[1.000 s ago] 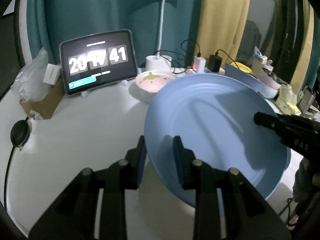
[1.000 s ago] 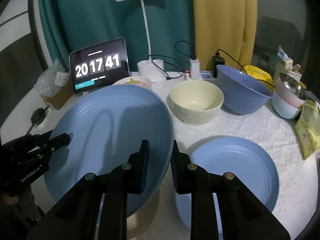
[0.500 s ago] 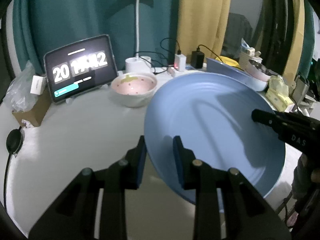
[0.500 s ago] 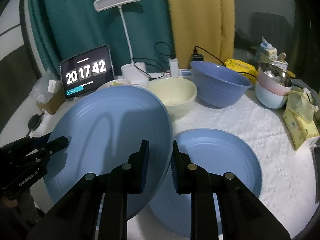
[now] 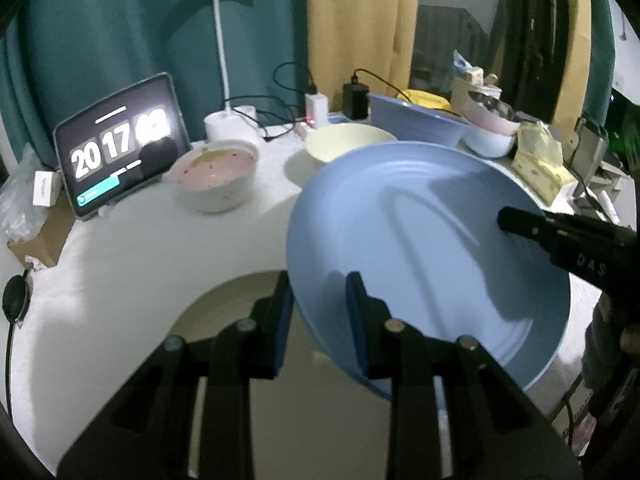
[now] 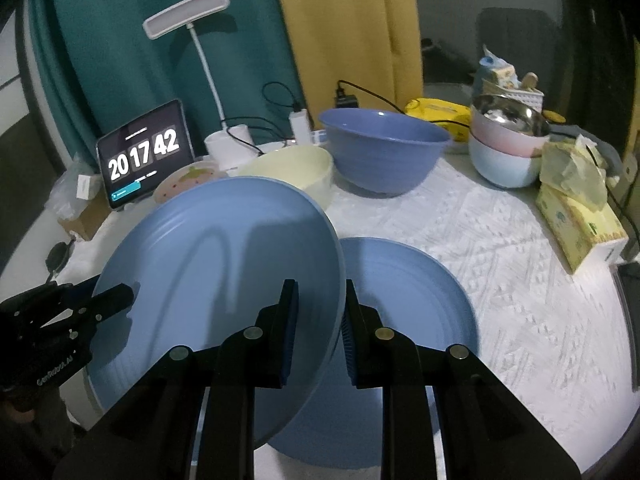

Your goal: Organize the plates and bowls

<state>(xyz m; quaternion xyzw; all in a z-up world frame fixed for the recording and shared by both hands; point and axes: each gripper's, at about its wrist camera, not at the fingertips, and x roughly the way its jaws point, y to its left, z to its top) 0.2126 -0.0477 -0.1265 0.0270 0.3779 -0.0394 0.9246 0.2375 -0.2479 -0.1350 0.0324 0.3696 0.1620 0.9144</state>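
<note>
A large plate (image 6: pixel 224 272) hangs tilted above the table (image 6: pixel 500 280), its rim clamped at the left by the left gripper (image 5: pixel 320 320) and at the right by the right gripper (image 6: pixel 318 332). Partly beneath its right edge a second plate (image 6: pixel 408 292) lies flat. Behind them stand a cream bowl (image 6: pixel 296 170) and, to its right, a large bowl (image 6: pixel 384 150). Farther right sit stacked bowls (image 6: pixel 506 148), with a tissue box (image 6: pixel 580 224) nearer. At far left a speckled bowl (image 5: pixel 216 178) sits before the clock tablet (image 5: pixel 120 148), a lamp (image 5: pixel 220 40) behind.

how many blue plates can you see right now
2. One plate is held tilted above the table by both grippers; the other plate lies flat on the tablecloth, partly under it. More could be hidden beneath.
</note>
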